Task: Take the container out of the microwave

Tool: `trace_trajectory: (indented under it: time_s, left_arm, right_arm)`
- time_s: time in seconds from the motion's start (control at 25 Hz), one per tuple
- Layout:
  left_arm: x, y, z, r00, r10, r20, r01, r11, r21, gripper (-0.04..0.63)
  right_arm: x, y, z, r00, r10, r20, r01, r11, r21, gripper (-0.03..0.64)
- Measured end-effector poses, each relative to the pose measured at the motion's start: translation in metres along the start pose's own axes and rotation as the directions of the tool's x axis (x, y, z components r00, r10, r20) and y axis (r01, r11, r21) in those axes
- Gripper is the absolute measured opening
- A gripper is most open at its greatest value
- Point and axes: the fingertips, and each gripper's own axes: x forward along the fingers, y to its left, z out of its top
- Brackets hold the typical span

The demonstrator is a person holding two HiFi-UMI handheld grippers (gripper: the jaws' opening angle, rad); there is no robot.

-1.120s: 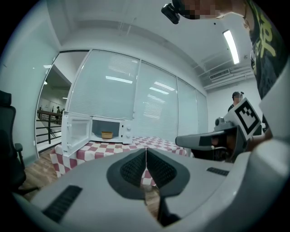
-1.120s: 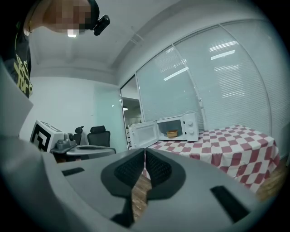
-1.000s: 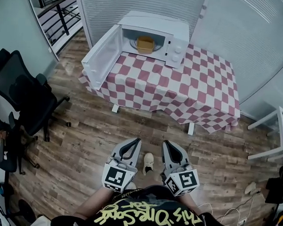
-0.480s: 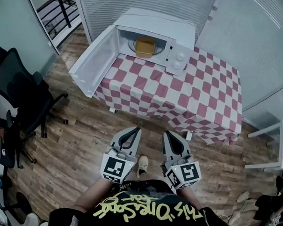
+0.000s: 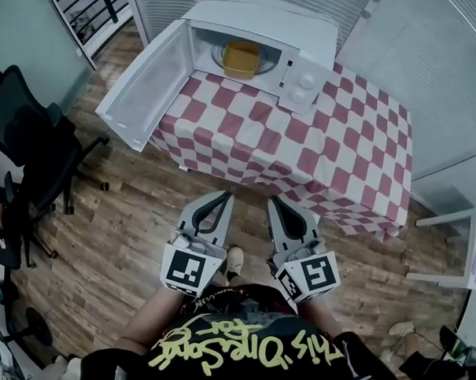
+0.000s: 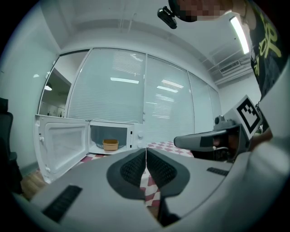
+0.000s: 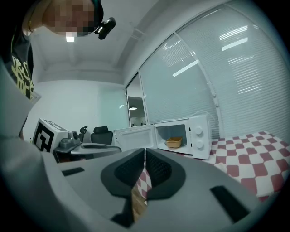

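Yellow container (image 5: 241,59) inside the white microwave (image 5: 265,25), on its round plate; seemingly nothing in it, though too small to be sure. Microwave at the far left corner of a table under a red-and-white checked cloth (image 5: 326,150), door (image 5: 140,82) swung wide to the left, past the table edge. Left gripper (image 5: 228,194) and right gripper (image 5: 272,201) side by side over the wooden floor (image 5: 126,220), well short of the table, fingers of each pressed together on nothing. Between them and the microwave, only floor and cloth. Black office chair (image 5: 34,161) off to the left.
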Motion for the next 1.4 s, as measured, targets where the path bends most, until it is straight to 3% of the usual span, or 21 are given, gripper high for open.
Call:
trace_trajectory:
  time_s: [0.24, 0.44, 0.72, 1.0, 1.4]
  left_arm:
    - [0.003, 0.006, 0.002, 1.0, -0.002, 0.01, 0.002, 0.999, -0.042, 0.009]
    - [0.003, 0.009, -0.009, 0.999, -0.007, -0.05, 0.007, 1.0, -0.016, 0.009]
    - [0.01, 0.005, -0.007, 0.999, -0.002, -0.047, 0.002, 1.0, -0.005, 0.009]
    - [0.009, 0.002, -0.013, 0.997, 0.064, -0.048, -0.066, 0.997, -0.04, 0.009]
    - [0.027, 0.013, -0.01, 0.997, 0.061, -0.046, -0.061, 0.998, -0.014, 0.009]
  right_arm:
    - [0.009, 0.001, 0.001, 1.0, 0.009, 0.0, -0.009, 1.0, 0.003, 0.011]
    - [0.011, -0.001, 0.0, 1.0, 0.009, -0.003, -0.009, 1.0, 0.006, 0.011]
    - [0.01, -0.009, -0.003, 1.0, 0.021, -0.014, -0.02, 1.0, 0.005, 0.011]
    - [0.005, -0.014, -0.006, 0.998, 0.058, -0.01, -0.058, 0.998, 0.016, 0.011]
    - [0.02, -0.026, -0.005, 0.998, 0.055, -0.002, -0.055, 0.998, 0.013, 0.011]
